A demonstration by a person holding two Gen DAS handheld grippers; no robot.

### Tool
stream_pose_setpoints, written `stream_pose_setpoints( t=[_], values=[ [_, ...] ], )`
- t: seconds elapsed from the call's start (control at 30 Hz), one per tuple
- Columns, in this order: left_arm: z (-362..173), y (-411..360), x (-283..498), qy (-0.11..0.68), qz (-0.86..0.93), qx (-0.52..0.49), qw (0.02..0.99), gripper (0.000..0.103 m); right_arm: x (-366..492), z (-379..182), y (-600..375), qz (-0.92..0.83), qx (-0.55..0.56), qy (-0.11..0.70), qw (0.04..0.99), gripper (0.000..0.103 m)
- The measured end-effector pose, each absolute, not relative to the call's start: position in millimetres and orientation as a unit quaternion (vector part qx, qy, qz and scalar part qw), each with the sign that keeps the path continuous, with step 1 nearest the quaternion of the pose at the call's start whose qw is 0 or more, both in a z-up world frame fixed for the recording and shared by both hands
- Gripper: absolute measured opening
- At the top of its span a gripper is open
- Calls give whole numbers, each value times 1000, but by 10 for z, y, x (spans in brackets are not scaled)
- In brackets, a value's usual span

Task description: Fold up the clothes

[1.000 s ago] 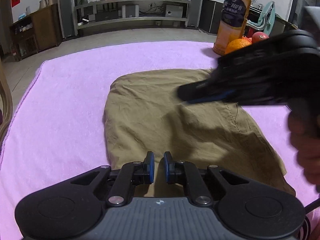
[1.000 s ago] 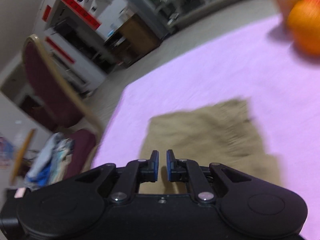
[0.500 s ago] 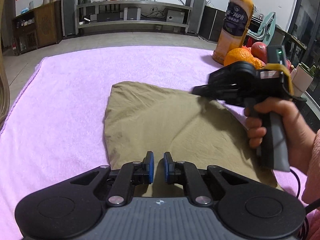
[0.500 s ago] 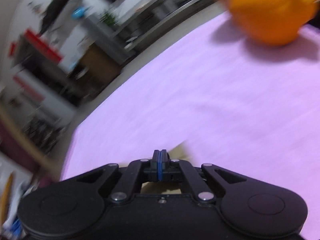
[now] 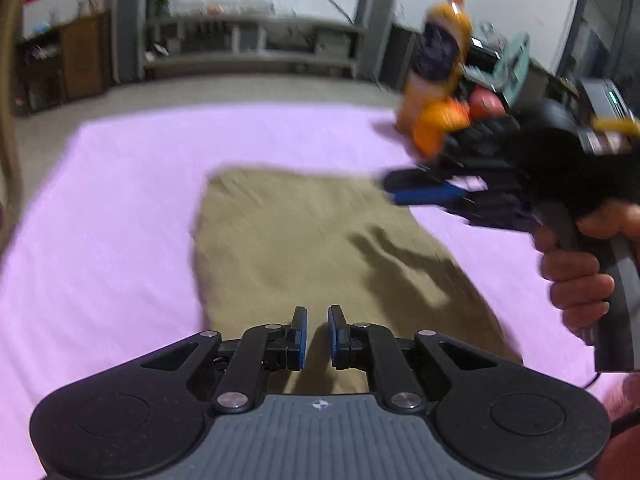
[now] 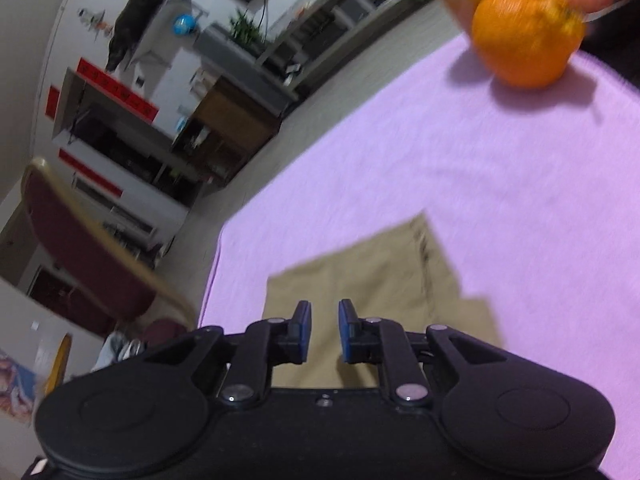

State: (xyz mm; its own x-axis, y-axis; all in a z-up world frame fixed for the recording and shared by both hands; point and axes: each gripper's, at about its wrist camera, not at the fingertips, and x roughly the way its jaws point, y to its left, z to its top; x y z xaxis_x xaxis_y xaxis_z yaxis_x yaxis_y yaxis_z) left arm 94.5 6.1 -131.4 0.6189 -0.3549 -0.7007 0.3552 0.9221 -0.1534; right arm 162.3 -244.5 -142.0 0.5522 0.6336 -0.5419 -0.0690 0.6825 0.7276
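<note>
Two black grippers, left (image 5: 317, 336) and right (image 6: 324, 330), hover slightly parted, empty, over creased khaki cloth (image 5: 304, 248).

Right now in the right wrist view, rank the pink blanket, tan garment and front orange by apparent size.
1. pink blanket
2. tan garment
3. front orange, though it sits farther off, so true size is unsure

1. The left wrist view looks forward and down from behind the left gripper (image 5: 317, 338), low and close over the near end of the khaki garment (image 5: 312, 248), facing the far shelving.
2. It takes in the right gripper (image 5: 416, 190) at its right, held by a hand (image 5: 580, 268).
3. The right wrist view is rolled, looking leftward across the pink cloth (image 6: 500, 168) from behind its own gripper (image 6: 325, 330).
4. Both views share the garment, the pink cloth and the orange (image 6: 524, 38).
</note>
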Motion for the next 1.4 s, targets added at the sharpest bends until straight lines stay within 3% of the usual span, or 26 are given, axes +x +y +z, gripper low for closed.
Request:
stream_pose_setpoints(
  t=[0.2,0.23,0.27,0.3,0.43,0.53,0.8,0.97,1.2,1.23,1.27,1.4],
  values=[
    [-1474,-214,830,382,-264,39,885,10,1691,-1643,-1971,297,304,473,771,16],
    [-1499,-253,814,381,-272,47,882,10,1699,-1654,-1971,282,281,477,784,14],
    [-1523,-287,794,378,-277,57,882,9,1710,-1667,-1985,263,259,479,797,2],
    [-1546,-322,775,375,-281,67,881,9,1747,-1700,-2090,227,250,476,812,0],
    [-1551,-336,754,371,-282,69,882,9,1788,-1729,-2739,97,322,451,827,0],
    [-1493,-337,684,366,-280,75,884,9,1582,-1476,-2963,0,262,427,865,7],
    [-1026,66,423,333,-274,-14,902,10,824,-1111,-3037,81,305,417,853,11],
    [-1094,310,568,359,-209,-51,908,9,657,-1083,-2899,141,311,432,835,14],
    [-1423,25,538,400,-256,5,880,8,749,-1461,-2445,242,306,531,752,14],
    [-1492,-13,508,406,-259,23,876,8,742,-1522,-2406,237,289,549,748,12],
    [-1544,-39,489,405,-260,36,876,8,739,-1586,-2412,222,273,560,750,0],
    [-1573,11,500,412,-259,23,873,9,701,-1581,-2597,191,270,549,767,0]
  ],
)
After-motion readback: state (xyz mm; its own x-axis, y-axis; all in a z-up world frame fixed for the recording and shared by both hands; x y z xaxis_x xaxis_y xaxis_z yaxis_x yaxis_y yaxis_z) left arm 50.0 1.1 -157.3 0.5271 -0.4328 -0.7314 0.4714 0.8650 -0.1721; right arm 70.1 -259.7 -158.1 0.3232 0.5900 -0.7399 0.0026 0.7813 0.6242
